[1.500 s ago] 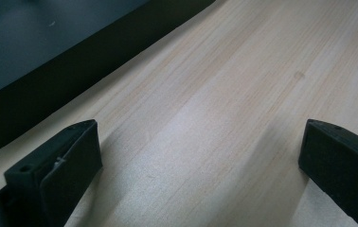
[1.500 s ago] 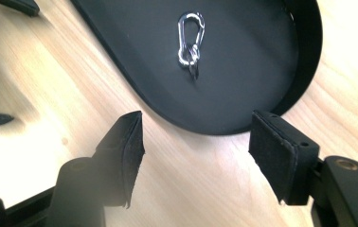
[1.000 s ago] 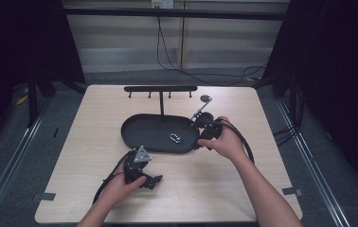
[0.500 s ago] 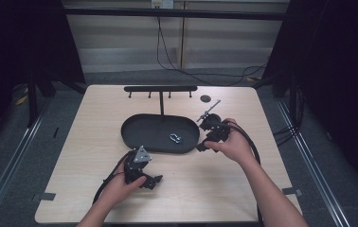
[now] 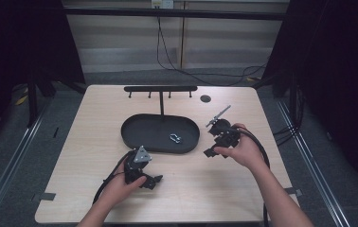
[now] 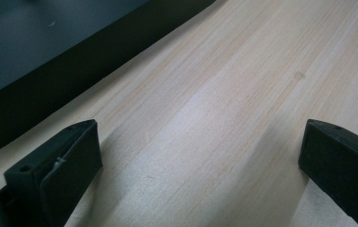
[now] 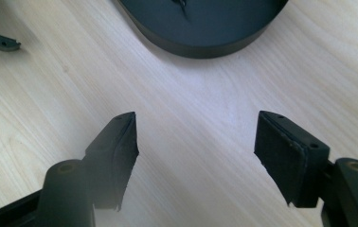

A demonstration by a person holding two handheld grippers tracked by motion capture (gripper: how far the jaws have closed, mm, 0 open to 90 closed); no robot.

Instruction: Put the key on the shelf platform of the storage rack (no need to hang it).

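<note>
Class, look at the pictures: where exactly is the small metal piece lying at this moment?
In the high view, the small metal piece lies inside the black oval tray, toward its right end, left of the right gripper.

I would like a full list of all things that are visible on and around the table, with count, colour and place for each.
table: one, light wood, centre of the high view.
oval tray: one, black, middle of the table.
metal clasp: one, silver, inside the tray, toward its right end.
hook rack: one, black, a bar on a post rising from the tray's far side.
round hole: one, dark, far right part of the tabletop.
wall cables: several, black, behind the table.
left gripper: one, black, near edge, jaws open over bare wood.
right gripper: one, black, right of the tray, jaws open and empty.
</note>
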